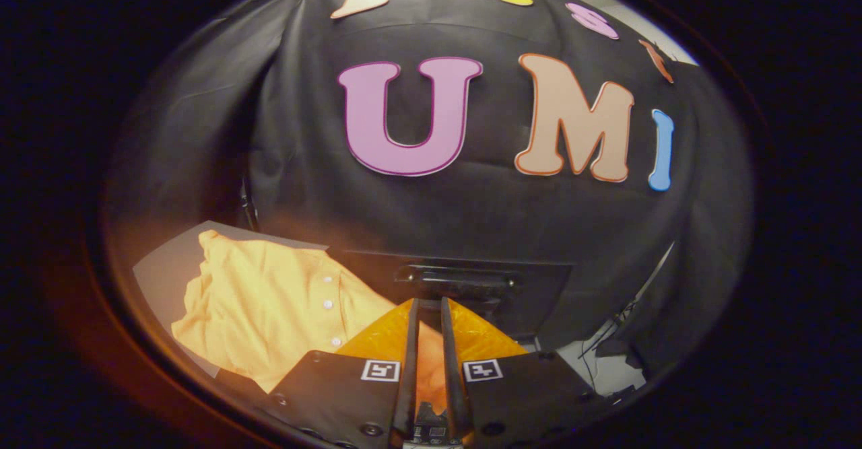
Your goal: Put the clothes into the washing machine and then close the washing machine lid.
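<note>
A yellow button-up shirt (269, 301) lies crumpled on a grey board (161, 264), left of my fingers. A fold of it runs in between the two fingers, which stand close together and press on it. My gripper (429, 304) is shut on that fold. Just beyond the fingertips stands the dark washing machine (532, 294), with a black bar handle (458, 277) facing me. Whether its lid is up or down is not clear from here.
The booth's black cloth wall (471, 213) hangs right behind the machine. To the right of the machine, thin cables (606, 338) trail over a pale surface (609, 371).
</note>
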The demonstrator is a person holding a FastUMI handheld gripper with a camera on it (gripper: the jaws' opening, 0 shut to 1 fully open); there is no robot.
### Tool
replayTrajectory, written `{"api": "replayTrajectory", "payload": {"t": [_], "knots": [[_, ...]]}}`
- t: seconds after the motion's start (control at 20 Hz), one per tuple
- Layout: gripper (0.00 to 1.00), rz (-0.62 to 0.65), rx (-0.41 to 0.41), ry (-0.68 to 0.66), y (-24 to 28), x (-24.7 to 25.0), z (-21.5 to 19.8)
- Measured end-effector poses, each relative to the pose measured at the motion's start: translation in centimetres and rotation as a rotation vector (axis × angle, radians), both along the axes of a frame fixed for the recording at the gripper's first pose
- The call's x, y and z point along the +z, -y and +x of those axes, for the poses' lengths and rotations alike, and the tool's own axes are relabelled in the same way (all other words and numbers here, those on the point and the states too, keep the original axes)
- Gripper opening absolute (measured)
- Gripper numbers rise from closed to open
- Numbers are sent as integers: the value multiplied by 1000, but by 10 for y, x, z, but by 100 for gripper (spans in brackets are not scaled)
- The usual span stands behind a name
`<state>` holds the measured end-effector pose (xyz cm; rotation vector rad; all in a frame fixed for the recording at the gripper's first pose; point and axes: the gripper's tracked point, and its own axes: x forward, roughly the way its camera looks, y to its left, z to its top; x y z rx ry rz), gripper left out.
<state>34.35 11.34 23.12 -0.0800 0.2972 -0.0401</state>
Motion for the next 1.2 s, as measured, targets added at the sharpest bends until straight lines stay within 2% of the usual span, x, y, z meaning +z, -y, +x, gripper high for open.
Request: {"api": "replayTrajectory", "payload": {"t": [0.15, 0.5, 1.05, 1.2], "knots": [[20, 14, -13, 13, 10, 3, -1], [20, 16, 14, -27, 2, -20, -3], [21, 15, 30, -13, 0, -23, 2], [31, 28, 23, -6, 0, -21, 3]]}}
